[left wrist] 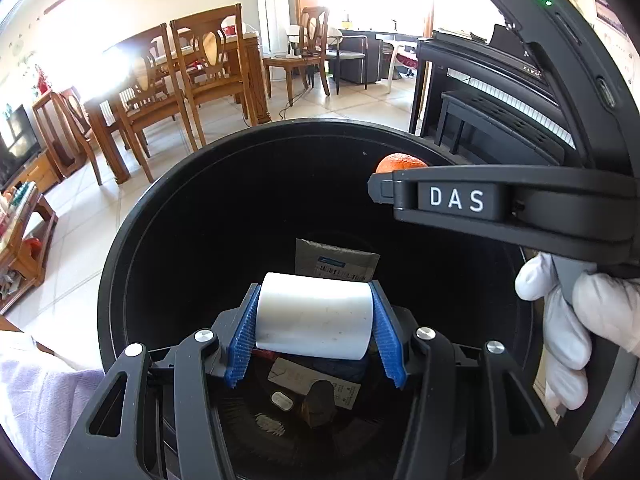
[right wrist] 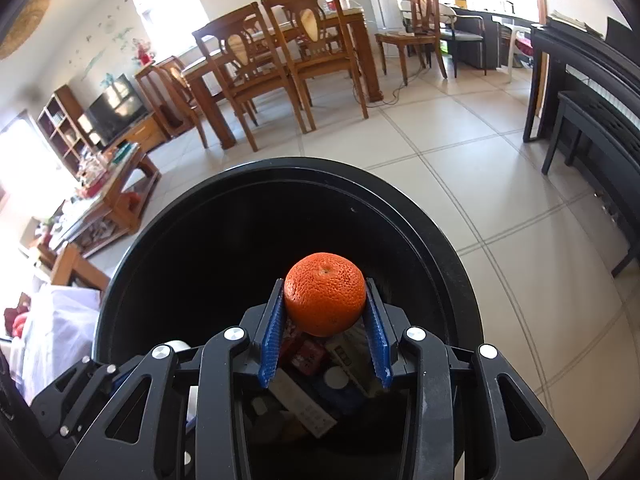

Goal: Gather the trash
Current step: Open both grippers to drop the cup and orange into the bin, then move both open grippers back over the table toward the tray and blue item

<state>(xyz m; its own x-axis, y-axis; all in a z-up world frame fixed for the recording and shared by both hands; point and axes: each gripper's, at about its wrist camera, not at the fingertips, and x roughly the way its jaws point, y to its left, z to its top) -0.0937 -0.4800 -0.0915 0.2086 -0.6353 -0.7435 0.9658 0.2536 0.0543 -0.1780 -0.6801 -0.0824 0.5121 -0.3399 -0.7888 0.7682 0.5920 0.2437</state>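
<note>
Over the black bin (left wrist: 120, 264): left gripper (left wrist: 316, 316) jaws clamp a white cup (left wrist: 312, 320), right gripper (right wrist: 325, 300) jaws clamp an orange (right wrist: 325, 299). Risk: the orange sits near the far rim and may bounce out when let go.

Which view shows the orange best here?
The right wrist view: the orange sits whole and centred between the right hand-held gripper's blue pads, over the black bin. The left wrist view shows only its top behind that gripper.

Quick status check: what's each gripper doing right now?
Left gripper: closed on the white cylinder, over the black bin.
Right gripper: closed on the orange, over the same bin.
</note>
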